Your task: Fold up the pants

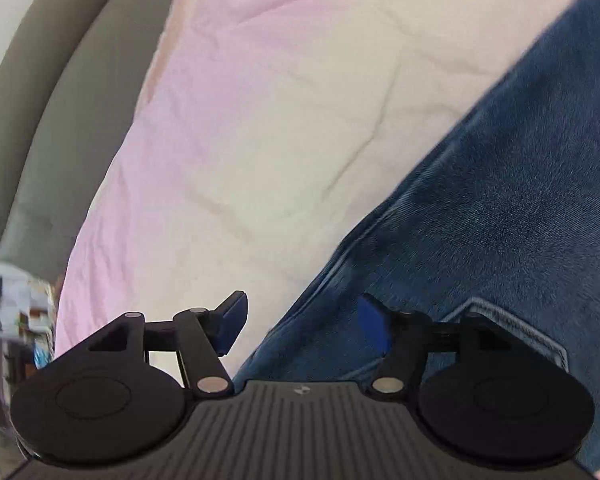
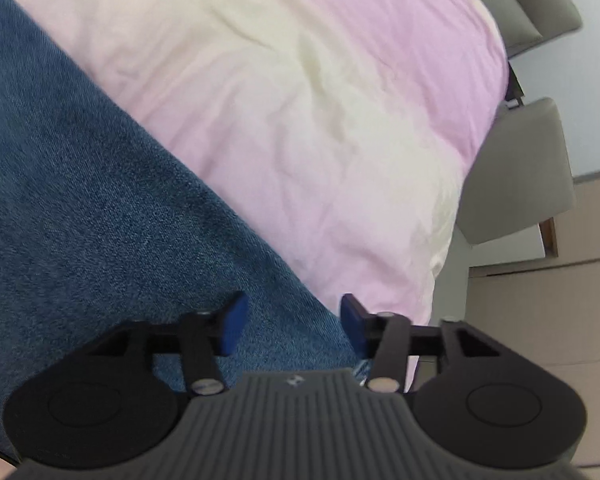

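Your left gripper [image 1: 300,322] and right gripper [image 2: 288,322] both hung spread, pinching nothing, above the denim pants [image 2: 100,200] lying flat on the pink sheet [image 2: 340,100]. Regrasping only one layer risked dragging the fold crooked.

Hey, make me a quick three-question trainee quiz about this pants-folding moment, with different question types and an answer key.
1. True or false: the left gripper is clamped on the jeans.
2. What lies under the jeans? A) bare wooden floor B) pink and cream sheet C) green towel
3. Fill in: in the right wrist view, the right gripper has its jaws ____ above the denim edge.

Key: 1 false, its blue pads stand apart with nothing pinched; 2 B; 3 open.
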The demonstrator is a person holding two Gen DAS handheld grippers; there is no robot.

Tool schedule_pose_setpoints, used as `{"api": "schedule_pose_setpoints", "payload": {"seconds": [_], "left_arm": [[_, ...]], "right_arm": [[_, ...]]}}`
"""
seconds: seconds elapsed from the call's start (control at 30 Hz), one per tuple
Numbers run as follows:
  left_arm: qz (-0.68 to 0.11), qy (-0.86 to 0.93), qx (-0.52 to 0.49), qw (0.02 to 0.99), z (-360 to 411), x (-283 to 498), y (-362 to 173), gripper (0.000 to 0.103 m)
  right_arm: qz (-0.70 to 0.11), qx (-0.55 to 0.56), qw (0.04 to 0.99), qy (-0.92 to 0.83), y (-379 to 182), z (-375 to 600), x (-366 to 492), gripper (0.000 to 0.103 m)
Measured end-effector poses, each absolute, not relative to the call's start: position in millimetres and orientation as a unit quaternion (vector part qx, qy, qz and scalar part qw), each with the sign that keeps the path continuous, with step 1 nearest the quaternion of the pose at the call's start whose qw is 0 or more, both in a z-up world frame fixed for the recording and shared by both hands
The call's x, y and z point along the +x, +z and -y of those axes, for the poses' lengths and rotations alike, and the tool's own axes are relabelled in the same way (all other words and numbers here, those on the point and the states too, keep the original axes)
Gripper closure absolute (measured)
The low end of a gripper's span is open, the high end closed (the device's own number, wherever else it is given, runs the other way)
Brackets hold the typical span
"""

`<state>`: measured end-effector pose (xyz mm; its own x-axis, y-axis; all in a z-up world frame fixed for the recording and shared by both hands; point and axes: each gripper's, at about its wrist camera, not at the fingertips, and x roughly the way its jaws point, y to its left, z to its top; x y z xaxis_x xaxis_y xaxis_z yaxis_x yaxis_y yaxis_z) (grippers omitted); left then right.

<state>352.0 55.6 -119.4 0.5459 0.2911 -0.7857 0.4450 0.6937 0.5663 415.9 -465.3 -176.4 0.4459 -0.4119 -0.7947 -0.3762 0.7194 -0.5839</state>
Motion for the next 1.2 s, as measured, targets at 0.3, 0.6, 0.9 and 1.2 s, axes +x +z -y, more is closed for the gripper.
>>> {"api": "schedule_pose_setpoints", "payload": {"seconds": [0.3,0.6,0.9,1.2], "left_arm": [[-0.502,0.051,0.080,0.860,-170.7,282.0,-51.9,0.029],[-0.457,0.165,-0.271,0.831,-267.9,187.1,-96.6,0.028],[-0.370,0.160,-0.471,0.785,-280.5,170.0,-168.4,0.037],[-0.372,0.142,-0.331,0.855,-283.5,206.9,-76.8,0.099]], "right_arm": [[-0.503,-0.098,0.856,-0.061,-117.7,502.5,322.2,0.053],[-0.451,0.121,0.878,-0.100,-127.8,525.9,231.1,0.056],[-0.440,0.199,0.868,-0.114,-149.2,531.6,201.6,0.056],[-0.455,0.169,0.866,-0.119,-148.2,534.2,204.2,0.056]]}}
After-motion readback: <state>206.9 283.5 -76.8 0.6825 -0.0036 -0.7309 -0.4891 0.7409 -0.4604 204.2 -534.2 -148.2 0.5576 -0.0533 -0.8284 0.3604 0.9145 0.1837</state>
